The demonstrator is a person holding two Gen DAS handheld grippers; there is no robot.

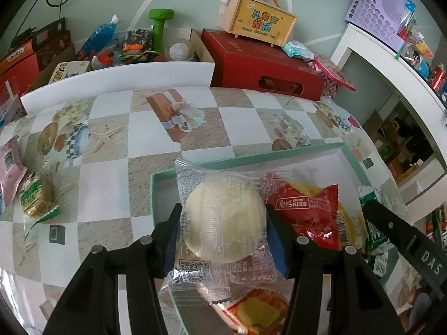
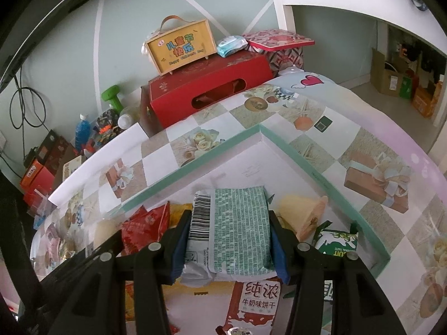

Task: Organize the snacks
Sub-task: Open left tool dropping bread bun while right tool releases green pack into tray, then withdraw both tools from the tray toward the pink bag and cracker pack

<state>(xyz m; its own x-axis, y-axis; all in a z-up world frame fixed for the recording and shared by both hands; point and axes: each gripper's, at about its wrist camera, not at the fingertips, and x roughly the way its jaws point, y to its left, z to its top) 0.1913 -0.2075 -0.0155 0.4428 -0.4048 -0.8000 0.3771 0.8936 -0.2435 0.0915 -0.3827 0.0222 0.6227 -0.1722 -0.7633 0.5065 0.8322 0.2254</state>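
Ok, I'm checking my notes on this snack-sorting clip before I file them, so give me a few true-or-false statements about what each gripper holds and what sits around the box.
1. The left gripper is closed on a clear-wrapped pale round bun. True.
2. The right gripper is empty and wide open. False: its pads press on a green-printed packet.
3. A red Kiss packet lies in the teal-rimmed box. True.
4. The green dumbbell lies inside the teal-rimmed box. False: it stands at the back by the wall.
5. The yellow handled box sits on top of the red box. True.
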